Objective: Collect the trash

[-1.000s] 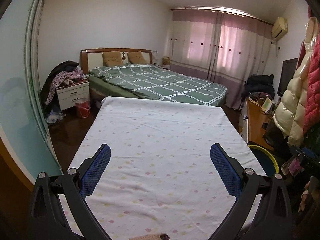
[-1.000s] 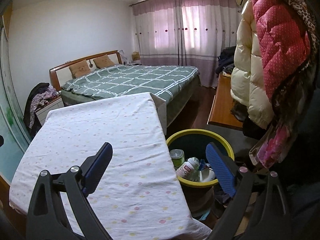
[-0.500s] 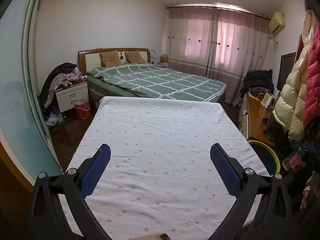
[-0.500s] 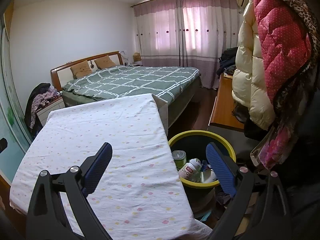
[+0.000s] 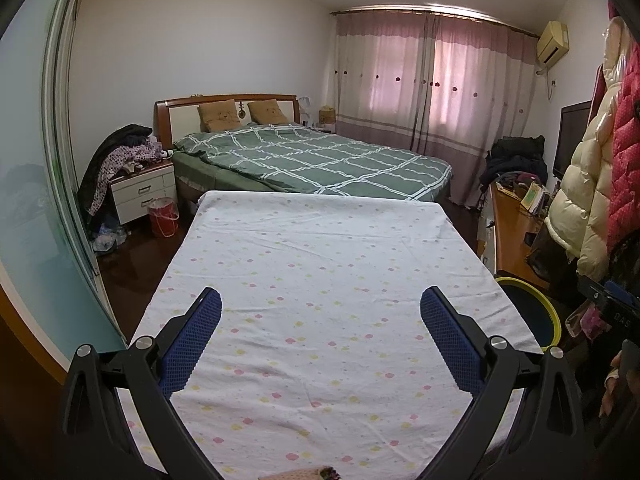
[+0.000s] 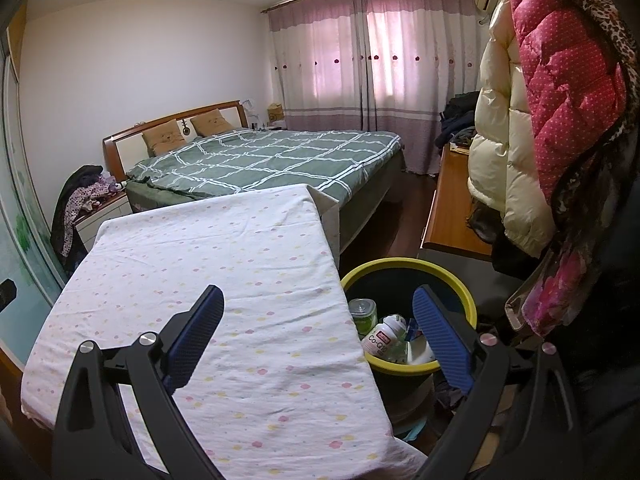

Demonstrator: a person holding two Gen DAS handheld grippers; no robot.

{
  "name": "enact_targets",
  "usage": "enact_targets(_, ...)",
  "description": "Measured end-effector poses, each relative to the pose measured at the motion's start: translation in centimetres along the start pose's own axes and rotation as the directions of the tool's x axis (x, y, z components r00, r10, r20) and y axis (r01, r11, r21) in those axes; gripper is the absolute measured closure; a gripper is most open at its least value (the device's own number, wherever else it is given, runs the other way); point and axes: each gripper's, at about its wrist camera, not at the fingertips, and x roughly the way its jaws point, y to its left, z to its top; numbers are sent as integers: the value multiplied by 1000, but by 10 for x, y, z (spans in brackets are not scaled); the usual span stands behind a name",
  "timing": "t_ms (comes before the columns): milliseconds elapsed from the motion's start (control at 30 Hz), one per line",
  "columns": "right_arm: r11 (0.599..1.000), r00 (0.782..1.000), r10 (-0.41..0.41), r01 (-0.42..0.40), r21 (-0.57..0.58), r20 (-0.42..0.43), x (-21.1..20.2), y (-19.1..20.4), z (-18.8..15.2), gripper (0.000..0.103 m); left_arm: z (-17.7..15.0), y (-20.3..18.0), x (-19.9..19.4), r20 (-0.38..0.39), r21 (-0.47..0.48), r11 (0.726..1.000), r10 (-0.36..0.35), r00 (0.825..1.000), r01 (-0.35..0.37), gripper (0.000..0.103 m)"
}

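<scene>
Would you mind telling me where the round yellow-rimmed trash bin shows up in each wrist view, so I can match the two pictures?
Left wrist view: the round yellow-rimmed trash bin sits at the right edge, partly hidden behind the table's right side.
Right wrist view: the bin is lower centre-right, beside the table, with a can and a white bottle inside.
Shared landmark: the green checked bed cover beyond the floral-clothed table.

Matt dotted cloth covers the table, the bin looks like smooth glossy plastic, and the floor is glossy dark wood.
</scene>
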Motion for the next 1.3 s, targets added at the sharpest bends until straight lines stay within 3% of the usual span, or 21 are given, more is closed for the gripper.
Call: enact_targets(1300, 1000, 1000, 2, -2, 6, -11, 7, 2, -6, 12, 0, -4, 4, -7, 9, 1000, -4, 1000, 4, 5)
